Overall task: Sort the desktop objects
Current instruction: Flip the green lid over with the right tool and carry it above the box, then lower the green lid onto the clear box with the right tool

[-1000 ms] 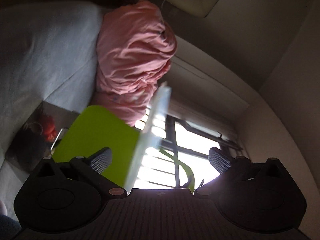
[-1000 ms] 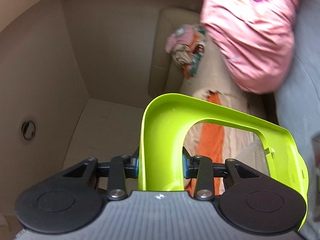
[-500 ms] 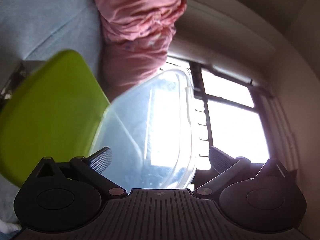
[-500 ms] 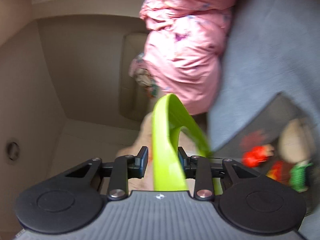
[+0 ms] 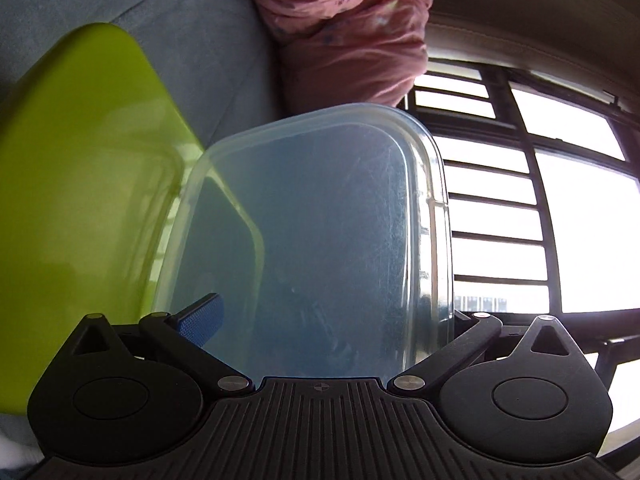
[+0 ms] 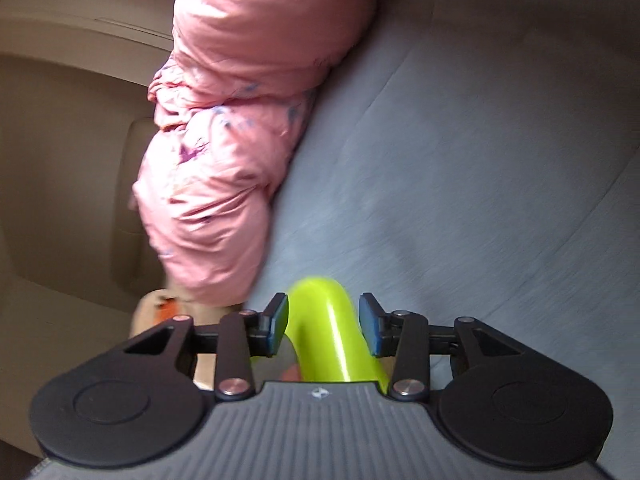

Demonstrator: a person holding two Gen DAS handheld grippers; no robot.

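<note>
Left wrist view, left tongs [image 5: 320,316] spread wide around clear container [image 5: 320,216], right tongs [image 6: 323,322] clamping green handle [image 6: 326,332], pink bedding [image 6: 240,120] beyond.

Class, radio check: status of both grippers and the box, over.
Right gripper shut on green handle. Left gripper open, clear box between its fingers. Pink bedding ahead, nothing blocking.

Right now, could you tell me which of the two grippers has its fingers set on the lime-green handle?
The right gripper: its pads flank the lime-green handle. The left gripper stands wide open around the clear container.
</note>
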